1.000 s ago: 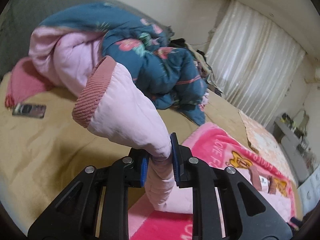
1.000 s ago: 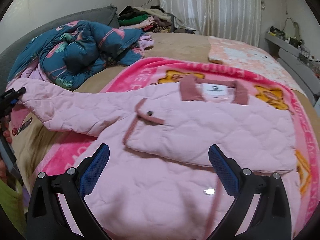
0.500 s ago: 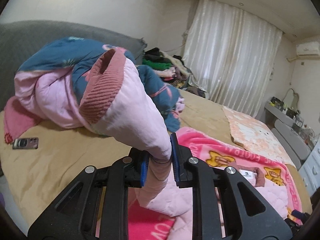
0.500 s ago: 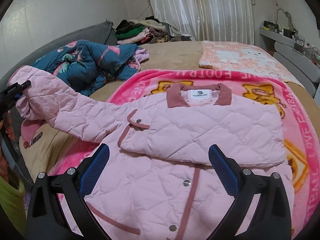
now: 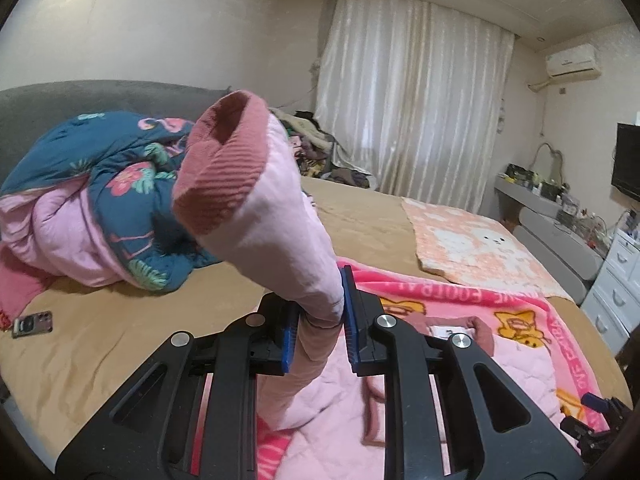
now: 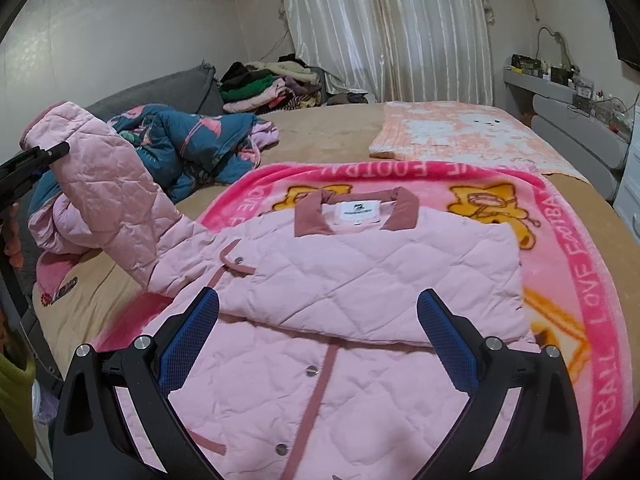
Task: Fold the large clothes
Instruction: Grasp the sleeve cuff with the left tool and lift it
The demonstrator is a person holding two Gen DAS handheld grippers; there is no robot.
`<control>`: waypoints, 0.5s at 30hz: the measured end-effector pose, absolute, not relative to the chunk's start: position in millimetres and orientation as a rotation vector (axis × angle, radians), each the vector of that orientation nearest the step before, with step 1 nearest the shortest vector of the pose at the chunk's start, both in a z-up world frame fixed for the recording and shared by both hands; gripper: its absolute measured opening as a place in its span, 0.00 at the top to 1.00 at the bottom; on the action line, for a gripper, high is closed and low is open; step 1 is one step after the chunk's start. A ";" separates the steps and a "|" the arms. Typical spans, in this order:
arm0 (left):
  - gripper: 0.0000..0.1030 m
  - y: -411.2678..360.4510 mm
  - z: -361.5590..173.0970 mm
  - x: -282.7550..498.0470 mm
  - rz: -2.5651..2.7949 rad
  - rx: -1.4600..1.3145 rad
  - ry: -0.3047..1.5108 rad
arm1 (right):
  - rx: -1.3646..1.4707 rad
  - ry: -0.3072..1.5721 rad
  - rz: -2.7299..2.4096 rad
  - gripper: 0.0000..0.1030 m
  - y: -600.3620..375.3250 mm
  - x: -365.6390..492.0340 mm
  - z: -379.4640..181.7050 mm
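A pink quilted jacket with a dusty-rose collar lies face up on a pink cartoon blanket, its right side folded across the chest. My left gripper is shut on the jacket's left sleeve and holds it raised, the ribbed rose cuff pointing up. In the right wrist view that sleeve rises at the far left, with the left gripper's black tip beside it. My right gripper hovers open over the jacket's front, nothing between its blue pads.
A teal floral quilt is heaped at the bed's left by a grey headboard. A phone lies on the tan sheet. A peach blanket and a pile of clothes sit farther back. White drawers stand at right.
The left gripper has lifted the sleeve higher and swung it toward the jacket's body. The right gripper has drawn back, so more of the jacket's buttoned front shows.
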State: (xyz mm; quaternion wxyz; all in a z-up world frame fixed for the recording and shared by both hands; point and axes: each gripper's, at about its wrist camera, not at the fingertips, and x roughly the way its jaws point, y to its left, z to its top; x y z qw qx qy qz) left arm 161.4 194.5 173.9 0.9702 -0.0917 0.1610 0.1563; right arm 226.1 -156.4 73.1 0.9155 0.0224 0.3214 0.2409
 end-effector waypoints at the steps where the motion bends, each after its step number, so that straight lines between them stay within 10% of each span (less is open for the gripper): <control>1: 0.89 189.3 173.8 164.7 0.313 -0.176 0.327 | 0.050 0.659 0.492 0.04 -161.0 228.3 72.5; 15: 0.89 107.0 169.8 197.5 0.205 -0.118 0.355 | 0.138 0.633 0.389 0.04 -226.1 243.8 55.1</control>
